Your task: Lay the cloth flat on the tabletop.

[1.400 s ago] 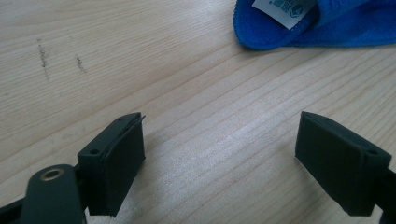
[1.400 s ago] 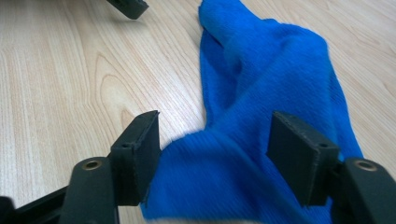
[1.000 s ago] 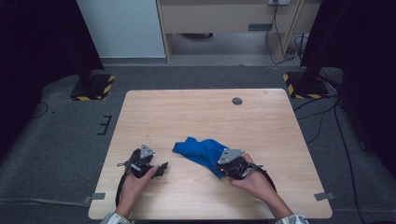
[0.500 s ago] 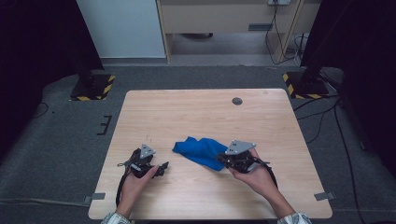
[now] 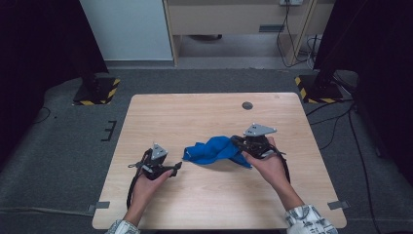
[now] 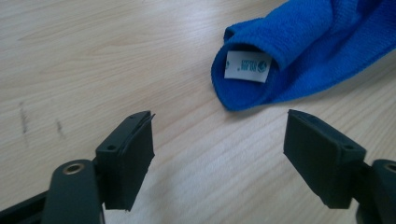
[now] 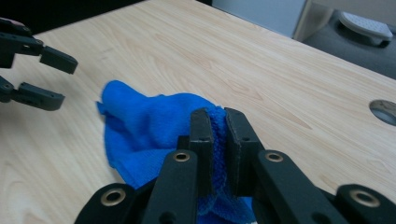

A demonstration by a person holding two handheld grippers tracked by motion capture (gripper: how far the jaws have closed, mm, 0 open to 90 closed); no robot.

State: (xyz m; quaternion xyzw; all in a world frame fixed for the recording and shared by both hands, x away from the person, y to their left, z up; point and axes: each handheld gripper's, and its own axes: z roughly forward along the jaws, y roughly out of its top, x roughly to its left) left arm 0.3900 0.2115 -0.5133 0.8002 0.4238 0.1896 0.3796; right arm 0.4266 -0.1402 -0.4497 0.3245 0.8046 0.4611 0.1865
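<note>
Cloth: a blue cloth (image 5: 214,150) lies bunched on the near middle of the table (image 5: 195,117), between the two grippers; its right end is lifted off the wood while its left end rests on the surface.
Cloth tag: a small white label (image 6: 248,66) shows inside the folded left end, seen in the left gripper view.
Right gripper: the right gripper (image 5: 242,145) is clamped tight on a fold at the cloth's right end; in the right gripper view blue fabric is squeezed between the two black jaws, which stand almost together.
Right hand: the right hand (image 5: 265,163) holds that gripper just right of the cloth, raised a little above the table.
Left gripper: the left gripper (image 5: 176,167) sits just left of the cloth's left end, near it but apart from it; its jaws stand wide with nothing between them, and they have just been closing a little.
Left gripper aim: in the left gripper view the jaws point at the cloth's labelled end, with bare wood between pads and fabric.
Left hand: the left hand (image 5: 146,183) grips its tool low over the near left part of the table.
Table hole: a round dark hole (image 5: 247,105) sits in the far right part of the table, well apart from the cloth.
</note>
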